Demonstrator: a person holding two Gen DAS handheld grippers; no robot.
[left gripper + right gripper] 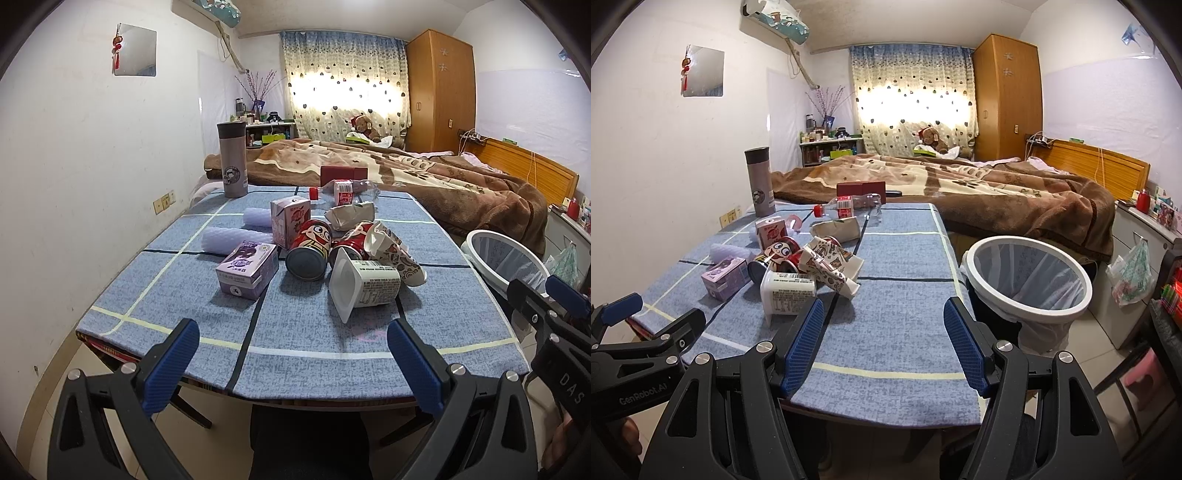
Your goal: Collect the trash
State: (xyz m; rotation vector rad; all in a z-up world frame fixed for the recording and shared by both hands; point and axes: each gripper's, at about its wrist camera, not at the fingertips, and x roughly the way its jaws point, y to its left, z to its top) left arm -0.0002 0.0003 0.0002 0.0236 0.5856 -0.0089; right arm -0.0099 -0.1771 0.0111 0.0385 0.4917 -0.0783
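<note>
Left tongs [293, 363] agape; right tongs [884, 343] likewise (both empty)

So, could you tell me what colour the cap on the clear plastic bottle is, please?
Red; the cap on the plastic bottle shows best in the right wrist view.

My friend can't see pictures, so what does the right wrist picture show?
Open right gripper hovers over a blue checked table holding a pile of trash: a white cup, crumpled paper cups, cans, cartons. A white-rimmed bin stands beside the table; behind is a bed.
</note>
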